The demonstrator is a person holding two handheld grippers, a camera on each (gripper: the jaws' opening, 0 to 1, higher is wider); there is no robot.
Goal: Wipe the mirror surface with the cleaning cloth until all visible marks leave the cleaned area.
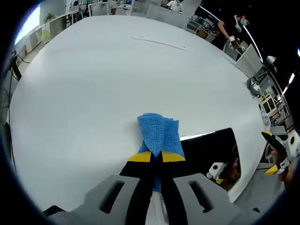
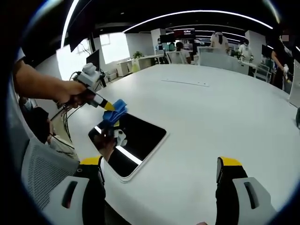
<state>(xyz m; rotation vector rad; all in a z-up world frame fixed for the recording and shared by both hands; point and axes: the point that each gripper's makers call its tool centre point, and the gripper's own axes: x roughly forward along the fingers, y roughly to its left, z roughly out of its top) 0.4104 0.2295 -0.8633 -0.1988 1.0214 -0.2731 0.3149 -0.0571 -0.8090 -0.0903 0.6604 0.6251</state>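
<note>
A wide white table takes up most of the left gripper view. At the bottom of that view, the left gripper has its yellow-tipped jaws pressed together on a blue cleaning cloth. The cloth fans out beyond the tips and hangs over the table, just beside the far left edge of the mirror. The mirror is a dark rectangular pane lying flat on the table near its edge, and it reflects the gripper above it.

In the right gripper view, the mirror lies to the left, near the table's near edge, a bright strip of light reflected across it. A person's hand holds the left gripper over the mirror's far left corner, and the blue cloth hangs from its tip just above the glass; whether it touches is unclear. The right gripper has its jaws spread wide apart, holding nothing, above bare table to the right of the mirror.
</note>
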